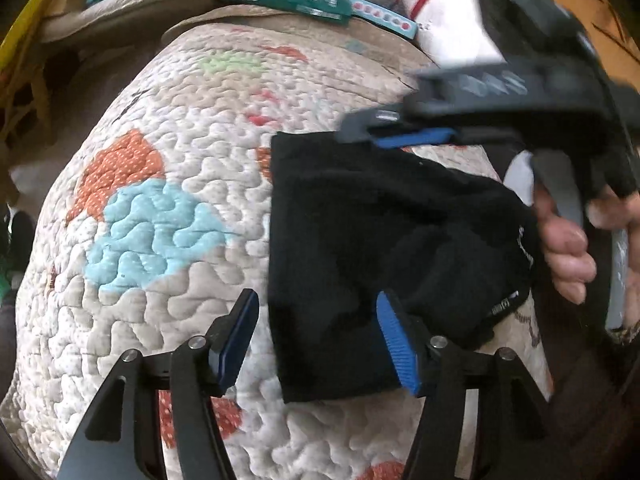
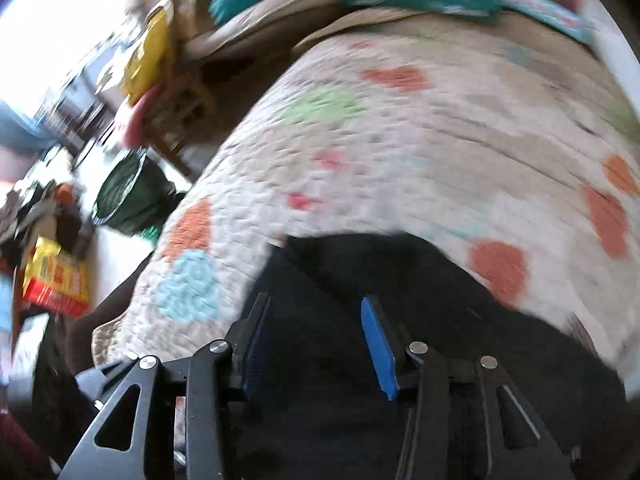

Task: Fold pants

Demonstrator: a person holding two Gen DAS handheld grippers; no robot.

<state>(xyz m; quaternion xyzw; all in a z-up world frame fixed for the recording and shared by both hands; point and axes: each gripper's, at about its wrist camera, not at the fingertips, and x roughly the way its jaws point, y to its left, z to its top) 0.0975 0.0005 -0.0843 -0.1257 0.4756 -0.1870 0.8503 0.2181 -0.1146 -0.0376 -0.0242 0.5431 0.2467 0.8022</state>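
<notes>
Black tongs [image 1: 318, 344], blue pads [image 1: 396, 344]

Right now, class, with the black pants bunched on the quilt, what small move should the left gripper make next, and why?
Probably slide the left gripper onto the near left edge of the black pants and pinch it. Its jaws stand open with nothing gripped, and the pants lie rumpled on the quilt.
</notes>
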